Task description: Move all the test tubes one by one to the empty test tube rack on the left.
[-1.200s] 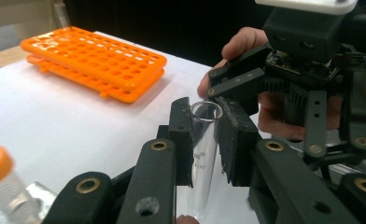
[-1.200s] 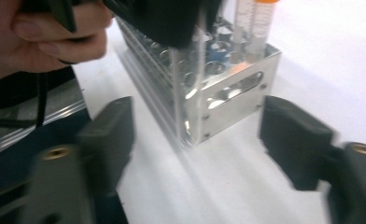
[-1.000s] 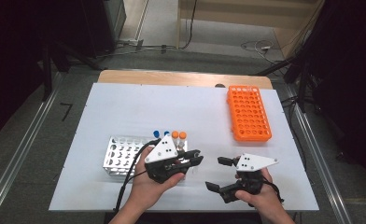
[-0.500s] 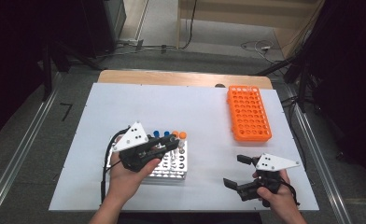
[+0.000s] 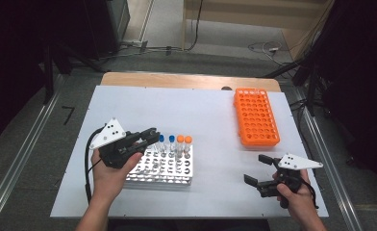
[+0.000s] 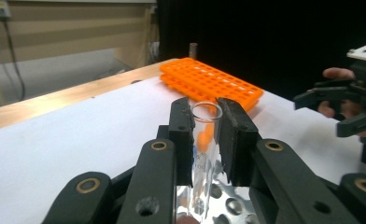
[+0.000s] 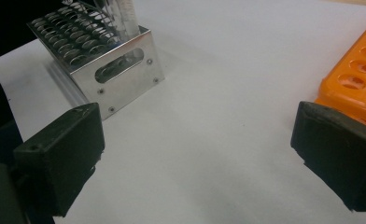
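The left tool [image 5: 150, 136] has come across from the middle of the table to the near-left, and the metal rack [image 5: 165, 166] now sits under and just beside it rather than off to its left as it did a second ago. Its jaws are closed narrow on a clear, uncapped test tube [image 6: 204, 140], the pads pressing either side just below the rim. The tube stands upright, its lower end down among the rack's holes, though I can't tell whether it is seated in one. Behind it, along the rack's far row, stand the capped tubes, two blue [image 5: 166, 139] and two orange [image 5: 183, 139]. The right tool [image 5: 257, 169] has drifted out toward the near-right corner of the table and hangs there with its jaws wide apart and nothing between them; its own view looks across bare white table [image 7: 218, 116] at the end wall of the rack and the corner of the orange rack [image 5: 255, 117], which stands well apart at the far right. To my eye the work has gone over to the left hand alone: the tube is gripped and at the metal rack, so what remains is either lifting it clear or settling it into a hole, done straight and gently so the glass doesn't catch on the plate.
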A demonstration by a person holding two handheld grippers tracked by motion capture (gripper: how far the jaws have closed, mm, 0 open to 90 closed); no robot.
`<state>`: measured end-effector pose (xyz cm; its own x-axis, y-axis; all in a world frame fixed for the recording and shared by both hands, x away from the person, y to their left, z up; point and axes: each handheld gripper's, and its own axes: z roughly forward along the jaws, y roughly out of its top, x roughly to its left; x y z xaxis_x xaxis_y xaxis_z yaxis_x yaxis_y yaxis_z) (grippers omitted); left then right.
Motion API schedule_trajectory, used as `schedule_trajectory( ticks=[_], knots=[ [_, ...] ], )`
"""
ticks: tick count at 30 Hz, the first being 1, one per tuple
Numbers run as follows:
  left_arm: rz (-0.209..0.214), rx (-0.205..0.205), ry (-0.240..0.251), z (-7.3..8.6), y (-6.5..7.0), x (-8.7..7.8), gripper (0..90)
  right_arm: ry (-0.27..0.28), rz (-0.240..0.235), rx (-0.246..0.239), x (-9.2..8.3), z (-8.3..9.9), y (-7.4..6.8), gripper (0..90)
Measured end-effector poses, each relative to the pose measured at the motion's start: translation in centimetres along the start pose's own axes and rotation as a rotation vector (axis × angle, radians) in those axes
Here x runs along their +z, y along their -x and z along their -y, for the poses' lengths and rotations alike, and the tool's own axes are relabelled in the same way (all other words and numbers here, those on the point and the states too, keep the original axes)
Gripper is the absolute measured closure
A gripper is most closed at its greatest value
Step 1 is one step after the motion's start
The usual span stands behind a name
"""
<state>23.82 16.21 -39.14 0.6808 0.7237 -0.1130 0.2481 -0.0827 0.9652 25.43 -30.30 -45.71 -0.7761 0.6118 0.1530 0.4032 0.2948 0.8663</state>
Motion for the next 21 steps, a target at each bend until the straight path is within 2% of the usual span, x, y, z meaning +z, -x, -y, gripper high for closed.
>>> schedule_trajectory(
  ticks=[6, 10, 15, 21],
  knots=[
    [-0.057, -0.024, 0.006, 0.7, -1.3, 0.0, 76.6, 0.003, 0.005, 0.008, -0.2, 0.1, 0.3, 1.4],
    [-0.098, -0.017, 0.002, 1.4, -1.6, 0.8, 76.6, 0.001, 0.009, 0.01, -0.2, 0.2, 0.4, 1.4],
    [-0.11, -0.015, -0.004, 2.0, -1.7, 1.8, 76.6, 0.0, 0.014, 0.013, -0.3, 0.2, 0.5, 1.5],
    [-0.117, -0.002, -0.032, 2.6, -1.7, 2.7, 76.5, 0.002, 0.016, 0.015, -0.4, 0.3, 0.6, 1.4]
  ],
)
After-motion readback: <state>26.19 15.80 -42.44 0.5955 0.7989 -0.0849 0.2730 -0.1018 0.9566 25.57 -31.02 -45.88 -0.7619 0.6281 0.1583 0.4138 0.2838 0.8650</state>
